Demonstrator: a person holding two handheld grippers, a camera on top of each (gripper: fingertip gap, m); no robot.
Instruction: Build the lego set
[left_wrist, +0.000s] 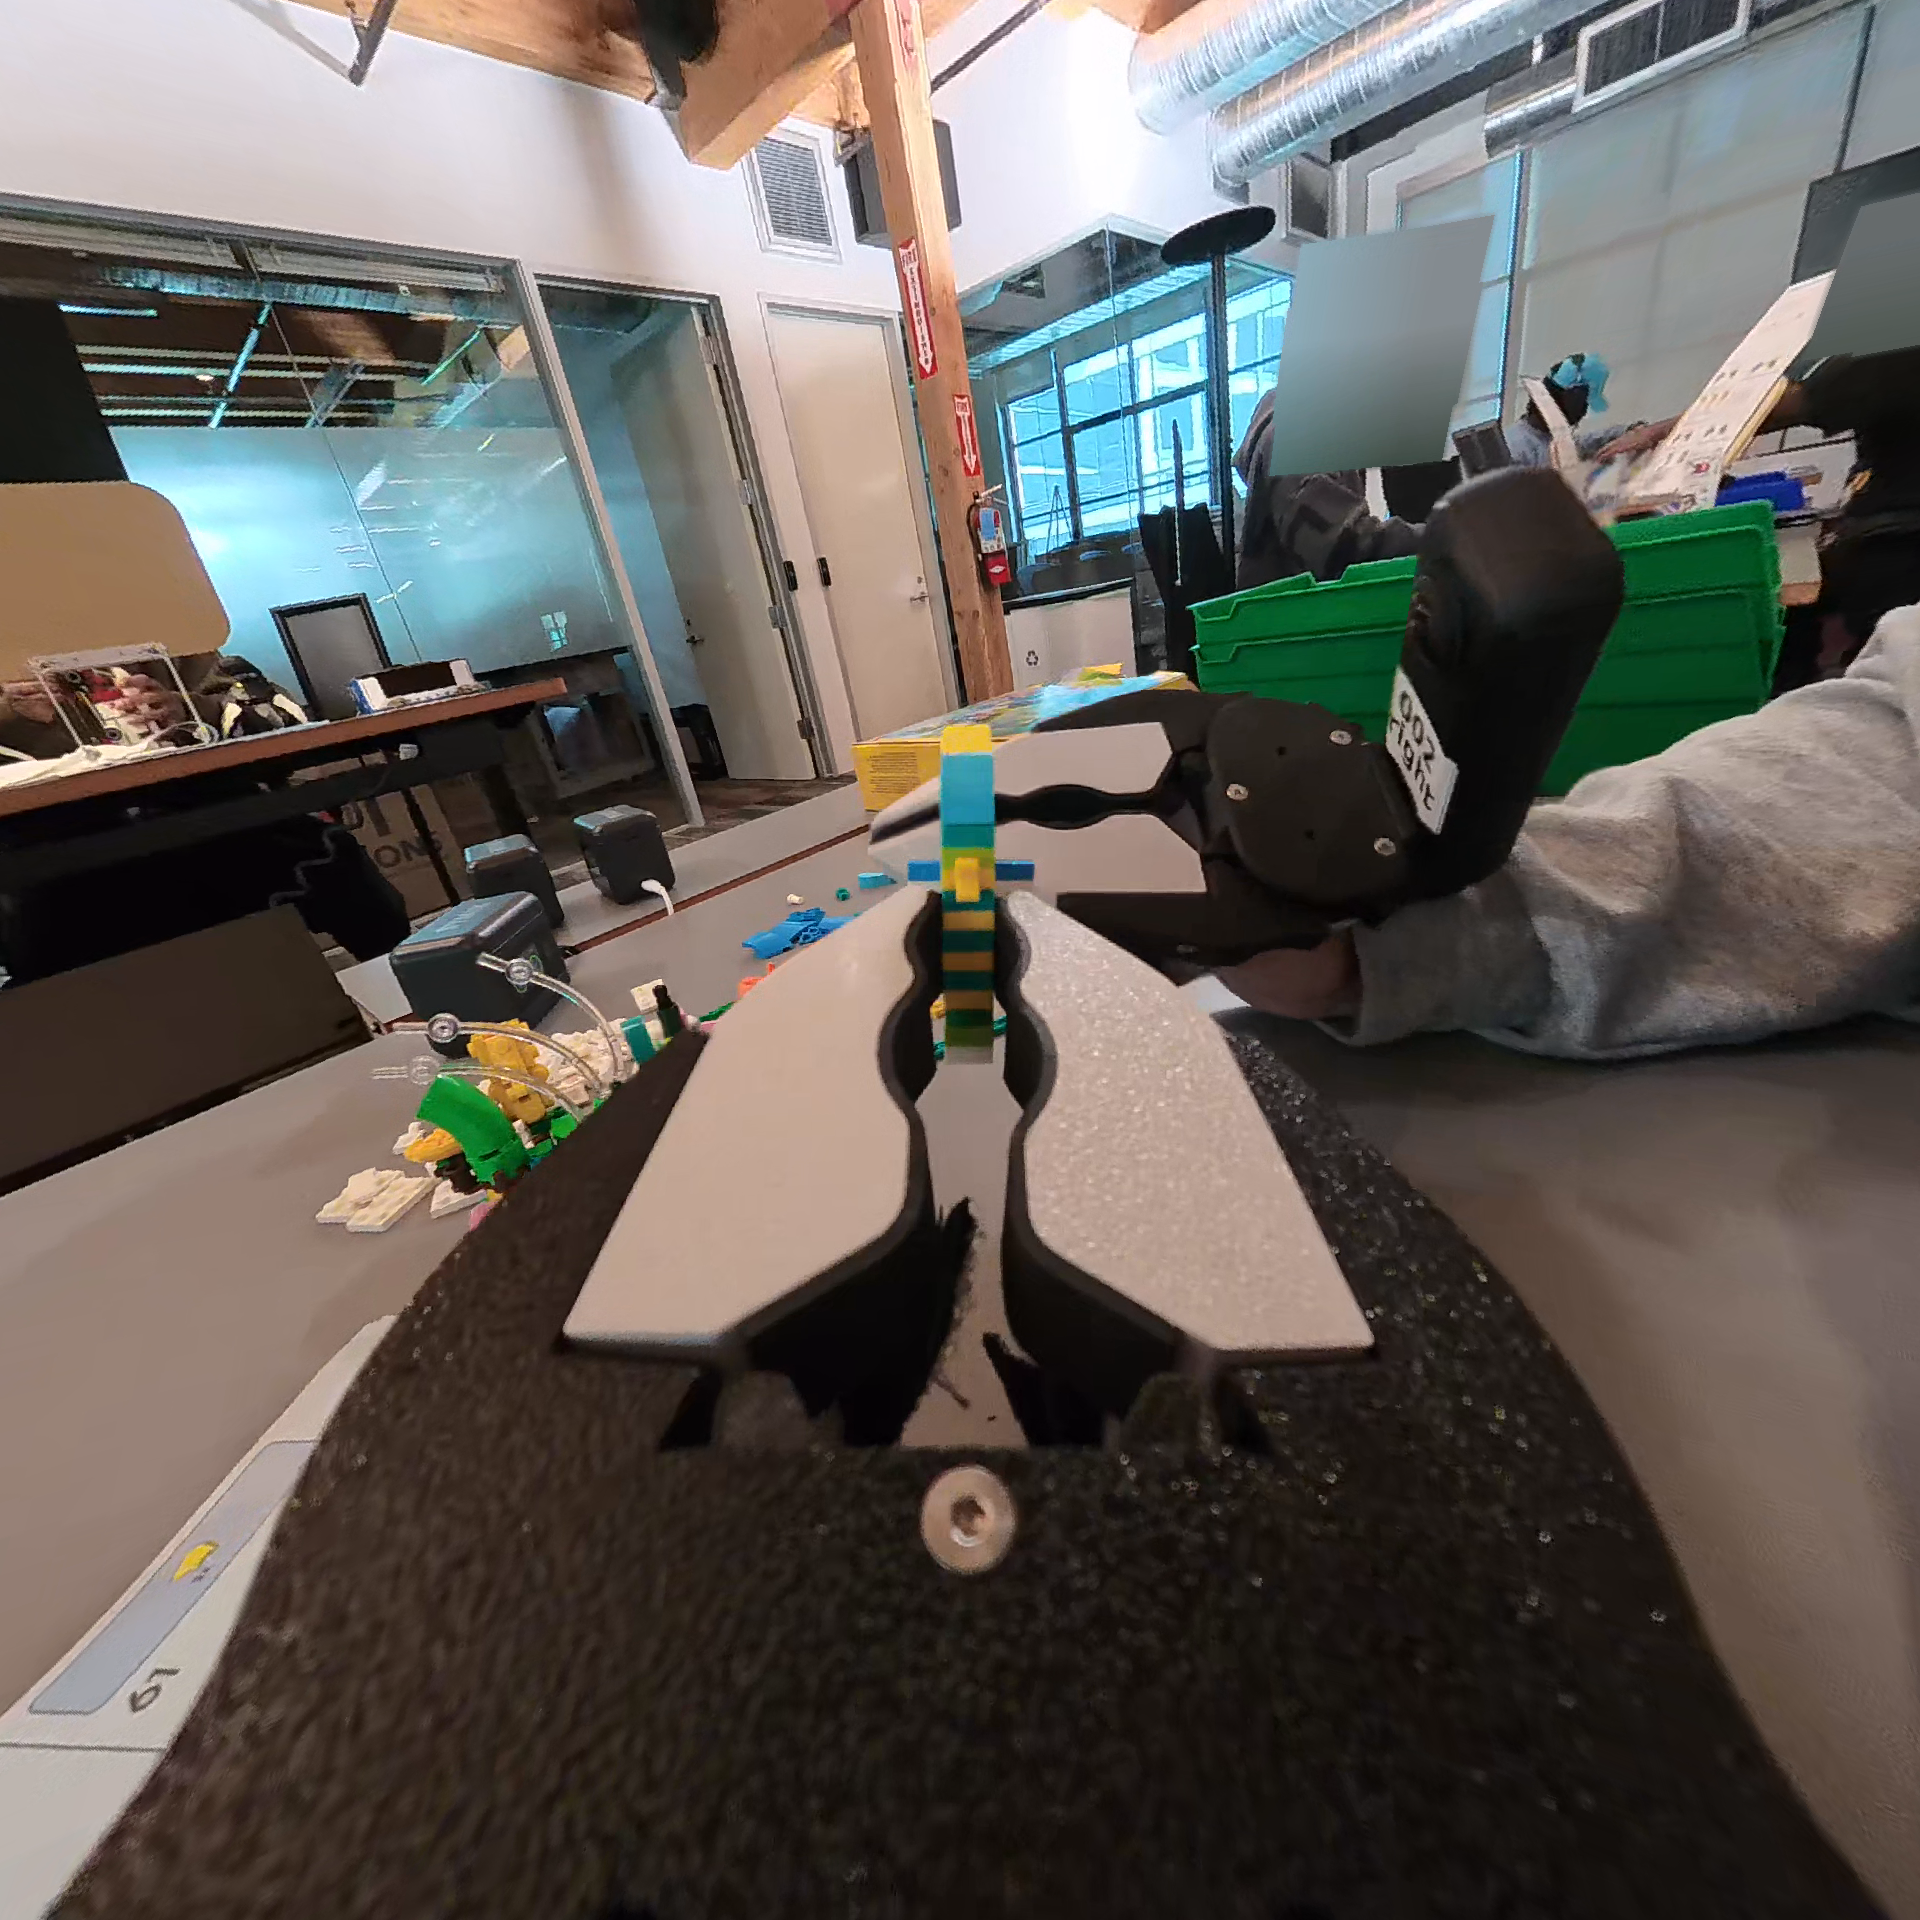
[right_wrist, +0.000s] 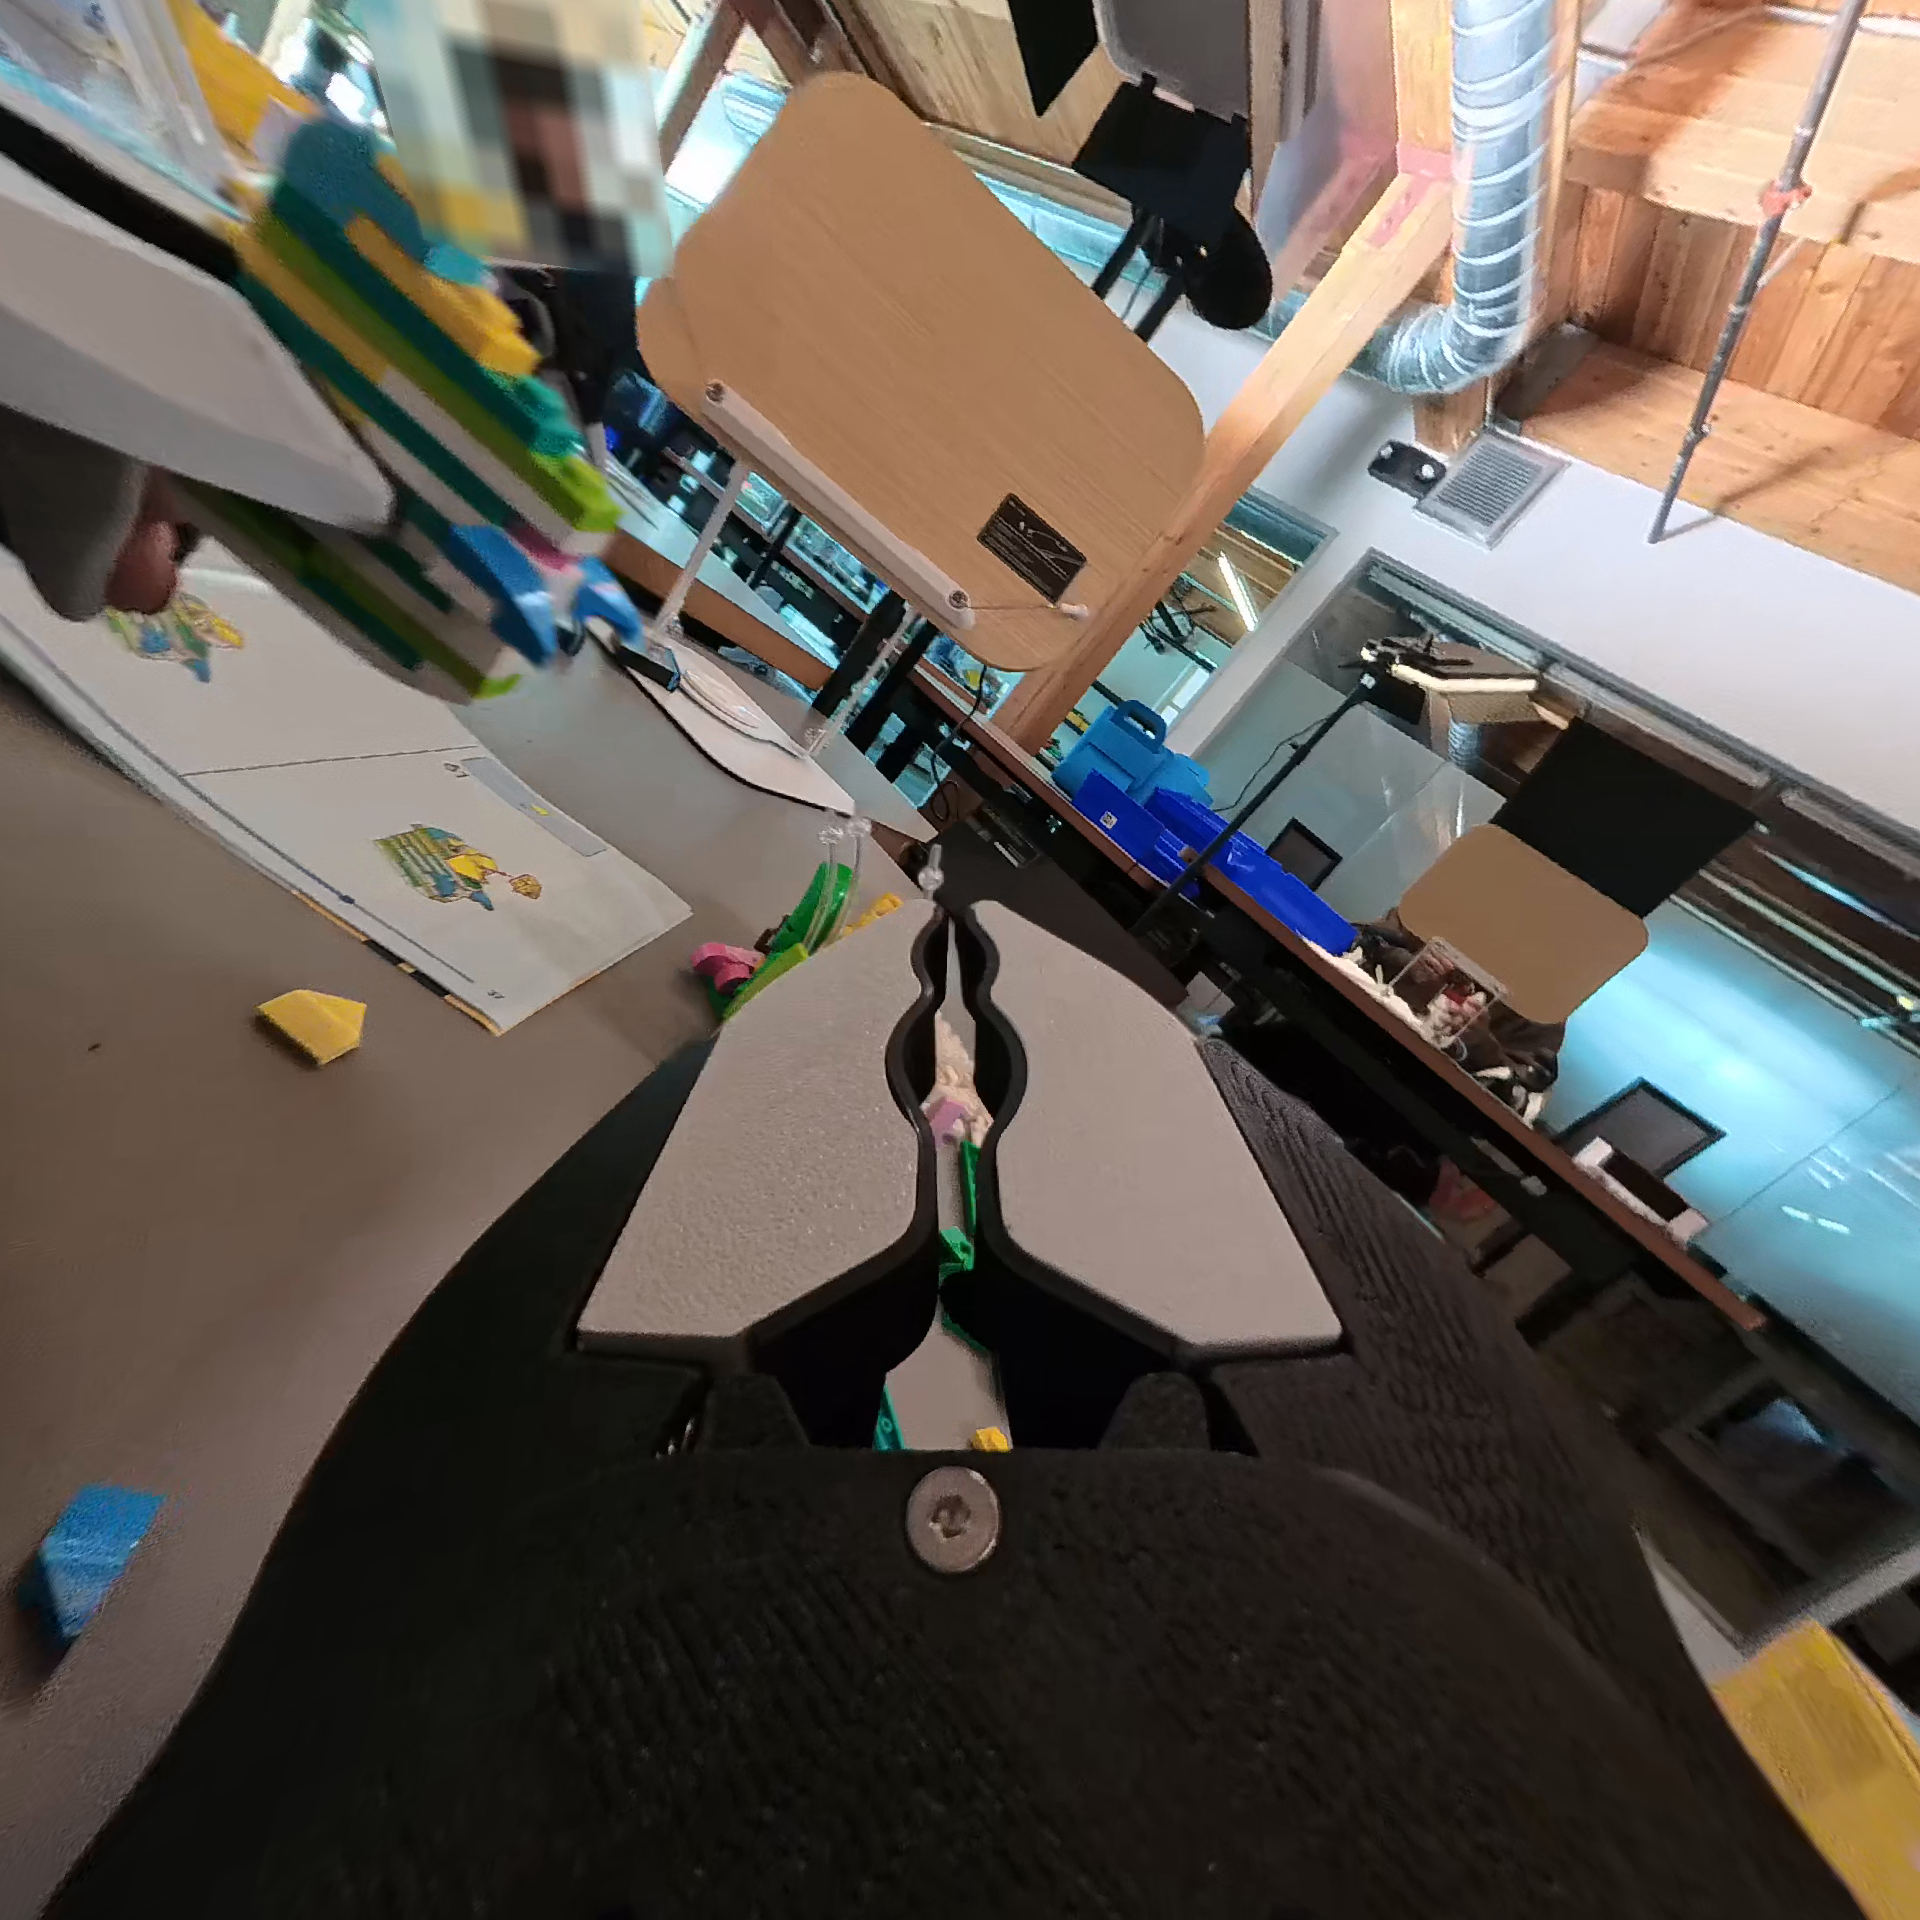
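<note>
Grey tabletop (left_wrist: 1558, 1299) in an open workshop; loose bricks (left_wrist: 499, 1122) scattered at left, instruction booklet (right_wrist: 416, 831) lying open beyond them.

Left gripper (left_wrist: 968, 935) is pinching the striped lego stack (left_wrist: 968, 935) near its fingertips. Stack's long axis runs upright, crosswise to the fingers; bands of yellow, teal and green, pale-blue and yellow bricks on top, short blue tabs sticking out to either side about a third of the way down.

Right gripper (left_wrist: 894, 831) comes in from the right in the left wrist view, tips level with the stack's upper part, just behind or against it; contact cannot be told. Its fingers sit nearly pressed together, a narrow gap between them, nothing seen between the tips.

In the right wrist view the stack (right_wrist: 436, 416) lies up and to the left of the right gripper (right_wrist: 951, 920), blurred, held by the left gripper (right_wrist: 187, 374).

Judgement: next move depends on the right gripper reaching the stack's top end while the left one steadies it.
</note>
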